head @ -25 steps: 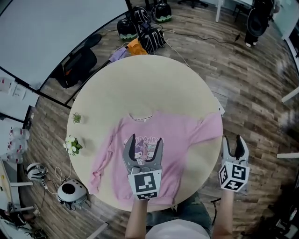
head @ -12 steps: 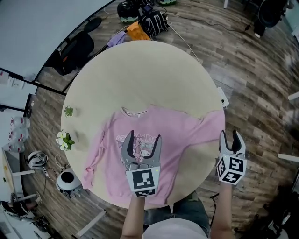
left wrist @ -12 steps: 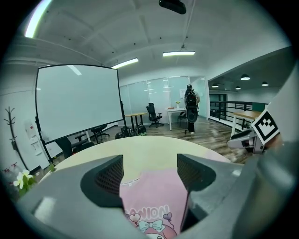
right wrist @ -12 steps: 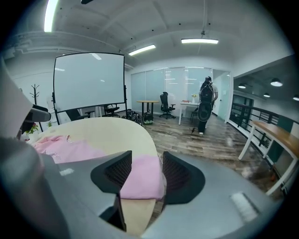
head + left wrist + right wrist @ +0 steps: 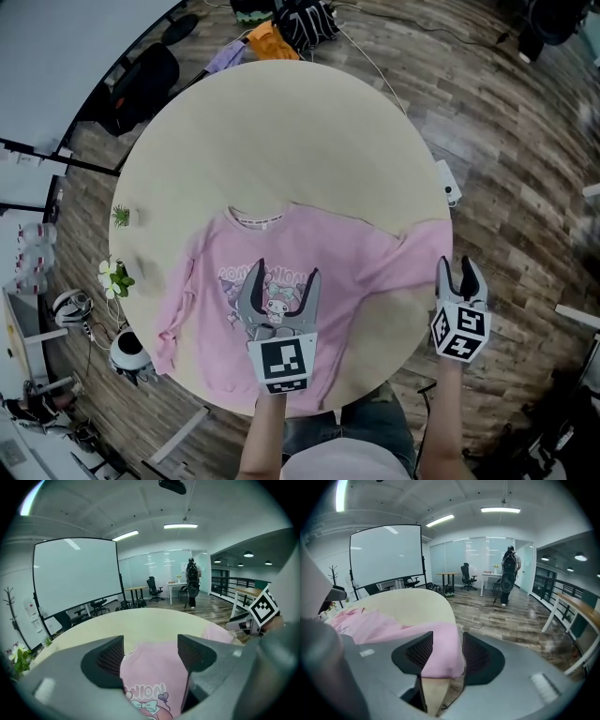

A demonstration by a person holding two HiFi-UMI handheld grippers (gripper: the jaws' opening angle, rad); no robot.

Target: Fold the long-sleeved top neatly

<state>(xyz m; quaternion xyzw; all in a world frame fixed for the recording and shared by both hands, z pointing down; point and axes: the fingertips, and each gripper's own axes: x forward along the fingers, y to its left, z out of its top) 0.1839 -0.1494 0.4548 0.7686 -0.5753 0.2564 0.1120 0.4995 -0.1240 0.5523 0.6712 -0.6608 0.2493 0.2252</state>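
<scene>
A pink long-sleeved top [image 5: 309, 253] lies flat, print side up, on the round beige table [image 5: 281, 131]. My left gripper [image 5: 283, 272] hovers open over the cartoon print, and pink cloth [image 5: 150, 681] shows between its jaws. The top's right sleeve [image 5: 427, 246] reaches the table's right edge and droops over it. My right gripper [image 5: 457, 267] is open just past that edge, with the sleeve's end [image 5: 440, 653] lying between its jaws. The left sleeve [image 5: 173, 314] runs down along the body, near the table's left edge.
A small green plant [image 5: 120, 216] and white flowers [image 5: 112, 278] sit at the table's left rim. A white device [image 5: 448, 187] hangs at the right rim. Bags [image 5: 281, 19] lie on the wood floor beyond the table, and headgear [image 5: 127, 352] to its left.
The head view has shifted, so the table sits higher and further left in the frame. The right gripper has edged closer to the sleeve's end. The left gripper stays over the print.
</scene>
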